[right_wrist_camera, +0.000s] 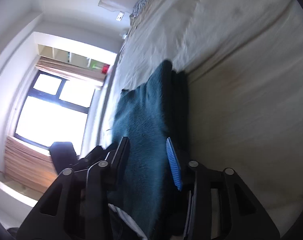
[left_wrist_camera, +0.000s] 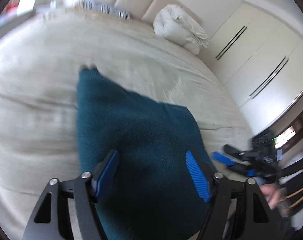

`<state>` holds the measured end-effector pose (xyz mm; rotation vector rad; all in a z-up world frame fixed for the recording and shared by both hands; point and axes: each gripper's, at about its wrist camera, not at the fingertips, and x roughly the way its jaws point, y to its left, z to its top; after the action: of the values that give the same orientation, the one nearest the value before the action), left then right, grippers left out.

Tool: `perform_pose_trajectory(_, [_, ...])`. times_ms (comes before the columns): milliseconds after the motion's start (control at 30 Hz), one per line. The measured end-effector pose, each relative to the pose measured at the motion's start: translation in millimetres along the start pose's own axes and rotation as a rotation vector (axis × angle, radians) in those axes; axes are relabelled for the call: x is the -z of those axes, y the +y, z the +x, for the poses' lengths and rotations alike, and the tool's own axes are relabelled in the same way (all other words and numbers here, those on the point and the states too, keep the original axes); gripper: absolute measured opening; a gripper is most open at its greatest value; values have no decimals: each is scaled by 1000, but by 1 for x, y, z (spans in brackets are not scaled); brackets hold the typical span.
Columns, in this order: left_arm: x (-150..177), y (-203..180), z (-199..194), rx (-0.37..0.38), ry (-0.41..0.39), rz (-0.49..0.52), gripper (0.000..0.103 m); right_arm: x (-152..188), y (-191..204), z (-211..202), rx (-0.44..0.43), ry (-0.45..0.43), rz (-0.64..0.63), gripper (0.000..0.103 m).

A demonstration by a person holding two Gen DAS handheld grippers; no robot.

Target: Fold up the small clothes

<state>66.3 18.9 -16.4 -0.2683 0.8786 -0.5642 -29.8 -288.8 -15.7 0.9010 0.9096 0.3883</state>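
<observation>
A dark teal fuzzy garment (left_wrist_camera: 135,132) lies on the cream bed cover (left_wrist_camera: 35,100), folded into a thick block. My left gripper (left_wrist_camera: 152,158) is open, its blue pads (left_wrist_camera: 109,172) spread wide over the garment's near part. My right gripper shows in the left wrist view (left_wrist_camera: 225,160) at the garment's right edge. In the right wrist view the same garment (right_wrist_camera: 143,124) runs between the fingers of the right gripper (right_wrist_camera: 147,152), which are apart with the cloth between them, not pinched. The right view is rolled sideways and blurred.
A white bundled duvet (left_wrist_camera: 179,26) and a striped pillow (left_wrist_camera: 105,9) lie at the bed's head by the padded headboard. White wardrobe doors (left_wrist_camera: 257,56) stand to the right. A bright window (right_wrist_camera: 51,108) and a dark chair (right_wrist_camera: 63,154) are beyond the bed.
</observation>
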Motion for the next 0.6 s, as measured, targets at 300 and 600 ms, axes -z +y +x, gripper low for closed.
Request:
perform_pose_trajectory(300, [29,-86,-97,-436,-409,359,103,24,119,-72,413,-383,-445,73])
perform_pose_trajectory(600, [20,-108,-158,-689,-526,297,103,74,236,-134,529,-870,-815,103])
